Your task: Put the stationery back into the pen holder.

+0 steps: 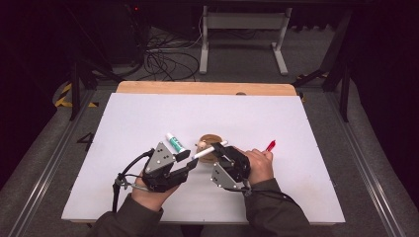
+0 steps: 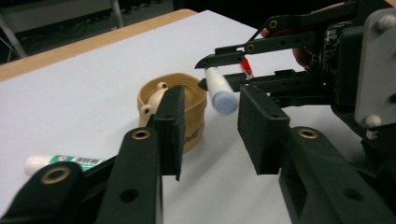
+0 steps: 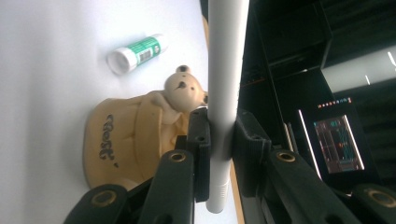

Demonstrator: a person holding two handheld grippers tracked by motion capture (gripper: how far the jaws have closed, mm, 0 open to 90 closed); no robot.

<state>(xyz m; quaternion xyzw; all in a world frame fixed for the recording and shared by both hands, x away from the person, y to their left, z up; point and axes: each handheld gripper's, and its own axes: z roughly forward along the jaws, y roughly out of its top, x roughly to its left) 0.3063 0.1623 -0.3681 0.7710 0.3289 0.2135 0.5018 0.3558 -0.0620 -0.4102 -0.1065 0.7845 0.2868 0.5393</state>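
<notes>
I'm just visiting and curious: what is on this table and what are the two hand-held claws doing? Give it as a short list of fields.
surface: white table
right gripper: shut on the white marker
left gripper: jaws open, nothing pressed between them, the marker's capped end just ahead
holder: tan bear-shaped pot, upright beside the marker
other items: green-labelled white tube lying flat beyond the left gripper; red pen lying by the right hand
likely next: perhaps the left gripper takes the marker's end
</notes>
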